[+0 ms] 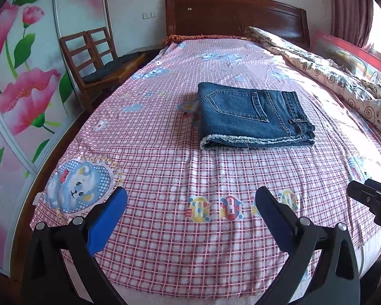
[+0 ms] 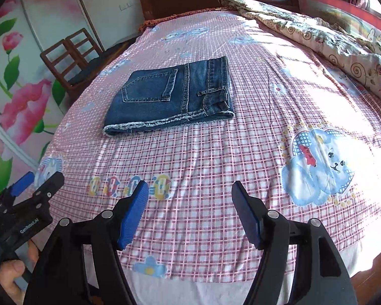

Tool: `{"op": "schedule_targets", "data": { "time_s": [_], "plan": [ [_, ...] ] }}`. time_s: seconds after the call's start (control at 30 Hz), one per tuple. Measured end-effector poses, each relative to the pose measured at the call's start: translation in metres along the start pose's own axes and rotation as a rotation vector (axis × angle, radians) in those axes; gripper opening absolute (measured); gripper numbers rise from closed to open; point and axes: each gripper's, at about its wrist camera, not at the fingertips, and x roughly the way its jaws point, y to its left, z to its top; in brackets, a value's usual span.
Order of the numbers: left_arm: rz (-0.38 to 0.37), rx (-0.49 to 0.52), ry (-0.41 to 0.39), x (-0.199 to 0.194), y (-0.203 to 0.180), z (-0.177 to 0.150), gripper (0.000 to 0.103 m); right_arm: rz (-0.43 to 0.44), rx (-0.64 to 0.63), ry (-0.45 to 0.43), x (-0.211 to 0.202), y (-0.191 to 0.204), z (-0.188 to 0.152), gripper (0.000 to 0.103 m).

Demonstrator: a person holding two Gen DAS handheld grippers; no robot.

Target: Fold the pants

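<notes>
A pair of blue denim pants (image 1: pixel 254 114) lies folded into a compact rectangle in the middle of the bed, back pocket up, frayed hems toward me. In the right wrist view the same folded pants (image 2: pixel 172 96) sit left of centre. My left gripper (image 1: pixel 190 198) hovers over the near part of the pink checked bedsheet (image 1: pixel 165 228), well short of the pants, open with nothing between its blue pads. My right gripper (image 2: pixel 190 190) is likewise open and empty, over the sheet (image 2: pixel 203 216) near the foot of the bed. The left gripper (image 2: pixel 30 185) also shows at the right wrist view's left edge, held by a hand (image 2: pixel 10 274).
A rolled floral quilt (image 1: pixel 330 76) lies along the bed's right side, with a dark wooden headboard (image 1: pixel 228 12) behind. Two wooden chairs (image 1: pixel 94 58) stand left of the bed beside a flower-printed wardrobe (image 1: pixel 20 89). The right gripper's body (image 1: pixel 370 198) shows at the left wrist view's right edge.
</notes>
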Motion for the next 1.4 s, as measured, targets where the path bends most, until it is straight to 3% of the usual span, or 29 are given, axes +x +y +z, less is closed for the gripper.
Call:
{"op": "schedule_targets", "data": {
  "time_s": [0.13,0.33,0.53,0.67,0.97,1.2,1.4],
  "plan": [
    [0.024,0.013,-0.125,-0.028,0.001,0.007,0.101,-0.081,-0.065,-0.102,-0.02,0.012,0.004,0.067],
    [-0.017,-0.018,-0.252,-0.061,0.002,0.02,0.101,-0.068,-0.053,-0.23,-0.044,0.022,0.017,0.067],
    [0.048,0.005,-0.293,-0.058,-0.001,0.028,0.101,-0.098,-0.075,-0.301,-0.052,0.032,0.025,0.067],
    [0.086,-0.015,-0.279,-0.05,-0.001,0.029,0.101,-0.106,-0.061,-0.321,-0.056,0.03,0.026,0.067],
    [0.077,-0.03,-0.323,-0.054,0.006,0.021,0.101,-0.091,-0.072,-0.317,-0.058,0.025,0.017,0.067],
    [0.002,-0.126,-0.5,-0.084,0.019,0.016,0.101,-0.061,-0.102,-0.485,-0.087,0.033,0.009,0.067],
    [0.003,-0.127,-0.47,-0.072,0.02,0.017,0.101,-0.051,-0.077,-0.486,-0.086,0.031,0.01,0.067]
  ]
}}
